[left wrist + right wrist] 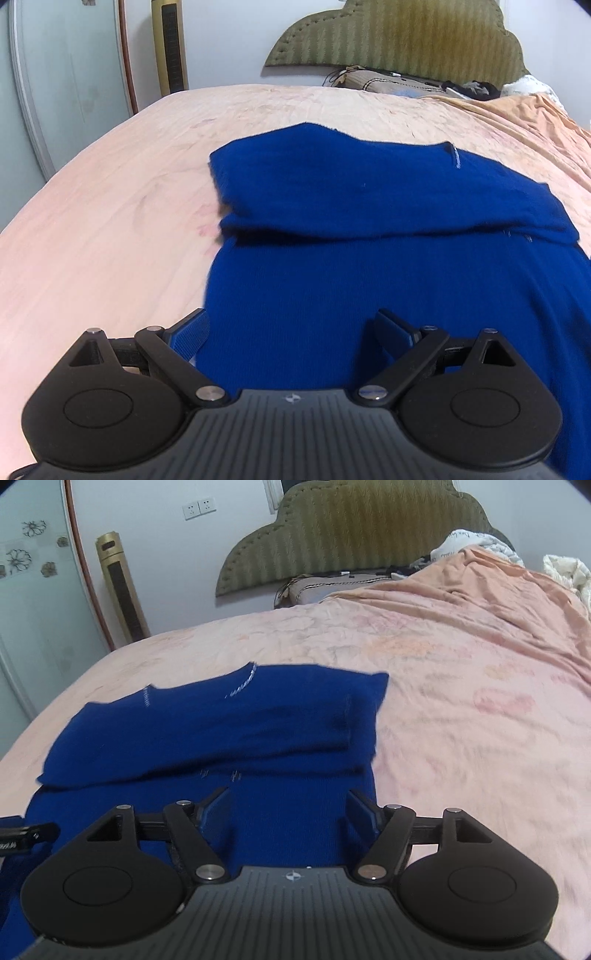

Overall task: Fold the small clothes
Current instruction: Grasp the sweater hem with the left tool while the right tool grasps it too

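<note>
Both jaws wide, empty: left gripper (291,328), right gripper (290,806) above blue sweater (369,280). Sweater flat on pink bedsheet (110,229), sleeves folded across, collar end toward green headboard (399,33). Tower fan (120,587) by wall.

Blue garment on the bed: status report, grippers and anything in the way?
Left gripper open, empty. Right gripper open, empty, over the cloth. Blue garment flat on pink bedsheet, top part folded over. Nothing in the way.
</note>
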